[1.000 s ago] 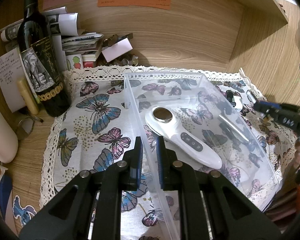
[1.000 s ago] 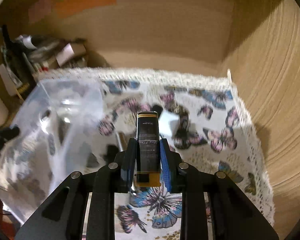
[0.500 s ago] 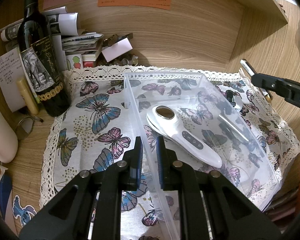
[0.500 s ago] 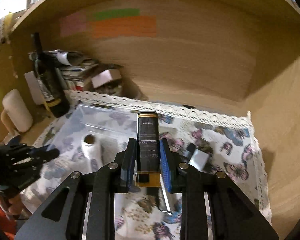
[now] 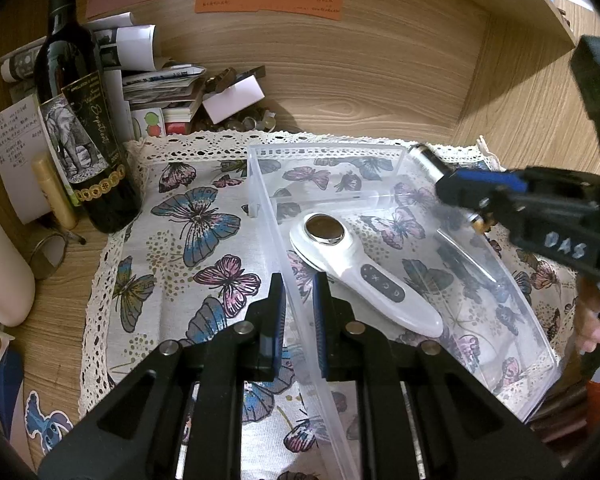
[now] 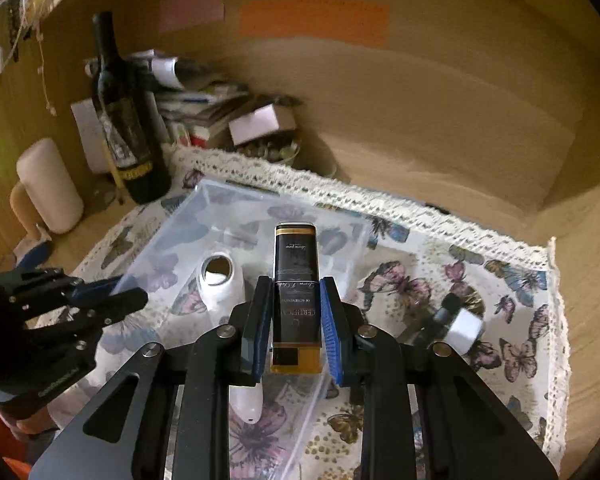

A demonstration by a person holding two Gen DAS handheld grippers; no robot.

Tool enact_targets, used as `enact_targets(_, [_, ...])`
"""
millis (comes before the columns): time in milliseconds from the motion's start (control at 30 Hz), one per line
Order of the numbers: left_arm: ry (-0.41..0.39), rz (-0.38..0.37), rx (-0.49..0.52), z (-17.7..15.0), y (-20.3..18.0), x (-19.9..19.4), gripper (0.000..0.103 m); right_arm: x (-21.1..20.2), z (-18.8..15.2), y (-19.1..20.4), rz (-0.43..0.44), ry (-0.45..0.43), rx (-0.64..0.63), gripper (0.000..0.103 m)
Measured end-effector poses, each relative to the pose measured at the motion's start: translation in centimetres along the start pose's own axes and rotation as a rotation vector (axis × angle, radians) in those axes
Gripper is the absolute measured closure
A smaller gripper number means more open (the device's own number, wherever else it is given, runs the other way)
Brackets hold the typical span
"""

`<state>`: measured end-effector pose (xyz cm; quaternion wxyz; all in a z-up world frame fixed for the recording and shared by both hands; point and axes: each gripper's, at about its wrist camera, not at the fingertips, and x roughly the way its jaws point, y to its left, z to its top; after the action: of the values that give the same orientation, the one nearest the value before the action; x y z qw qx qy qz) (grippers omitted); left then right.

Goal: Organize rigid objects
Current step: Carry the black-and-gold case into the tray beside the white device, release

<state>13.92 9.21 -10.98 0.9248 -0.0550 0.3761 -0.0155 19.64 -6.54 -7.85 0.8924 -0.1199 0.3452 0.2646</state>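
the right tool (image 6: 296, 320) clamps a slim black flat bottle (image 6: 295, 276) with gold bands at both ends and pale lettering down its face; the lettering is too small to read. its blue pads press the bottle's two sides, and the bottle hangs over the clear plastic bin (image 6: 228, 204), above the bin's right part. in the left wrist view only the bottle's rounded far end (image 5: 426, 160) shows past the right tool (image 5: 476, 192), blurred, above the bin's far right corner.

the left tool (image 5: 299, 292) is closed narrow on the bin's left wall (image 5: 276, 216), one finger each side of the thin plastic. inside the bin lies a white handheld device (image 5: 364, 276) with a round metal head and a dark button strip; from the right wrist its handle is partly hidden behind the tool fingers.

the bin sits on a butterfly-print cloth (image 5: 188, 240) with lace edging. a white-capped dark item (image 6: 456, 322) lies on the cloth right of the bin, blurred and partly hidden by the tool. a dark wine bottle (image 5: 80, 120) stands at the cloth's far left corner.
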Motion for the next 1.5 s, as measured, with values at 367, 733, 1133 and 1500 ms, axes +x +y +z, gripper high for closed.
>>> enact_targets(367, [0.0, -0.002, -0.001, 0.0, 0.0, 0.0, 0.09, 3.4, -0.5, 1.0, -0.001, 0.109, -0.058, 0.081])
enact_targets(733, [-0.001, -0.002, -0.001, 0.0, 0.0, 0.0, 0.09, 4.2, -0.6, 1.9, -0.008, 0.159, -0.107, 0.081])
enact_targets(1133, [0.002, -0.009, -0.004, 0.1, 0.1, 0.0, 0.09, 1.3, -0.3, 1.2, -0.012, 0.09, -0.074, 0.064])
enact_targets(1500, [0.006, -0.009, -0.007, 0.0, 0.2, 0.0, 0.09, -4.3, -0.1, -2.7, -0.114, -0.036, -0.005, 0.051])
